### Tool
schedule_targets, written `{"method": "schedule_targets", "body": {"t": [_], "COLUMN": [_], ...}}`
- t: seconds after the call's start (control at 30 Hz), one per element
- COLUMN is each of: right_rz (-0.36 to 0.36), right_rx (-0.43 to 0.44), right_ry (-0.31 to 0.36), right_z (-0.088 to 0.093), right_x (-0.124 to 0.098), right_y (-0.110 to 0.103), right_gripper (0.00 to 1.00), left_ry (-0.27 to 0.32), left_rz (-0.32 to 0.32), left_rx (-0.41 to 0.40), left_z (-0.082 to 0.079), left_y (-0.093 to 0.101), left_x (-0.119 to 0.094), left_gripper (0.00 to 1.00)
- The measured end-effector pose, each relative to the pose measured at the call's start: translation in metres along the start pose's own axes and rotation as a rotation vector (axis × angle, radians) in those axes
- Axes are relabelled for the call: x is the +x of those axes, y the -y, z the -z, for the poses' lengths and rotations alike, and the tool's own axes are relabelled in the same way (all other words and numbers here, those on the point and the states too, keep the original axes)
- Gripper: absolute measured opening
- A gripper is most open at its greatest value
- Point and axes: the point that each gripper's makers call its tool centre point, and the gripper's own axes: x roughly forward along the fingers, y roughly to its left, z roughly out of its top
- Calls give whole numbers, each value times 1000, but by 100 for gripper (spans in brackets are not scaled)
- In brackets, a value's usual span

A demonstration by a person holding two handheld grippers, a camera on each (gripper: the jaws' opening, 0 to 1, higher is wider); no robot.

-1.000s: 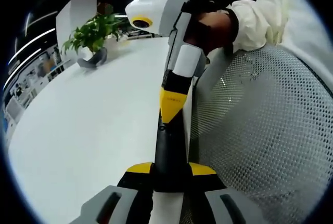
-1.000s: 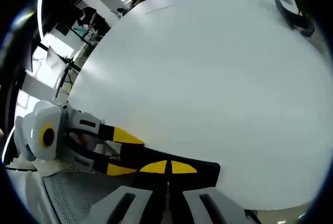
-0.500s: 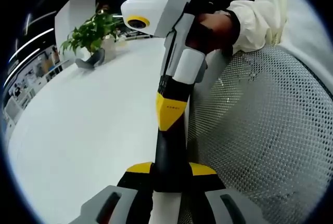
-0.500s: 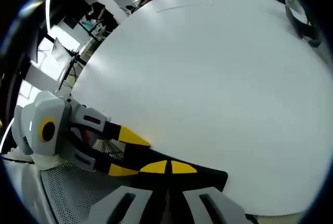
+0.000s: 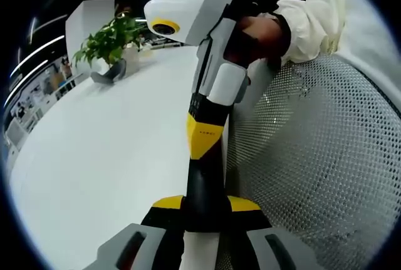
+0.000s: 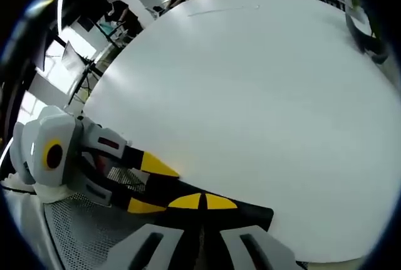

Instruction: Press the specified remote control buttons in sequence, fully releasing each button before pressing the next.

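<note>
Potted plant (image 5: 109, 47) at the table's (image 5: 106, 151) far side, mesh chair (image 5: 319, 157) beside the table edge.

My left gripper (image 5: 205, 210) and right gripper (image 6: 202, 204) meet tip to tip at close quarters, each with jaws closed on a black object I cannot identify, my hand (image 5: 260, 32) wrapped around the right gripper's handle.

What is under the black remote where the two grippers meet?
The black remote juts past the white table's edge, over a white mesh chair. The left gripper clamps its near end and the right gripper its far end, covering any buttons.
</note>
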Motion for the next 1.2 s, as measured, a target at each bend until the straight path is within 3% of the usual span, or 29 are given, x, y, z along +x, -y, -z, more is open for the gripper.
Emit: {"method": "schedule_targets", "body": {"t": [0.33, 0.63, 0.77, 0.93, 1.03, 1.2], "right_rz": [2, 46, 26, -16, 12, 9], "right_rx": [-25, 44, 96, 64, 24, 29], "right_ry": [0, -32, -62, -64, -80, -79], "right_z": [0, 4, 8, 8, 10, 9], "right_x": [-1, -8, -9, -7, -5, -5], "right_y": [-1, 9, 6, -5, -4, -3], "right_gripper": [0, 0, 0, 0, 0, 0], "left_ry": [-2, -8, -7, -4, -2, 1], "left_rz": [-6, -13, -13, -14, -14, -15], "left_rx": [1, 16, 15, 9, 9, 5], "left_z": [0, 0, 0, 0, 0, 0], "left_y": [-1, -1, -2, -2, -2, -2], "left_x": [0, 0, 0, 1, 1, 1], "left_gripper": [24, 24, 24, 24, 24, 24]}}
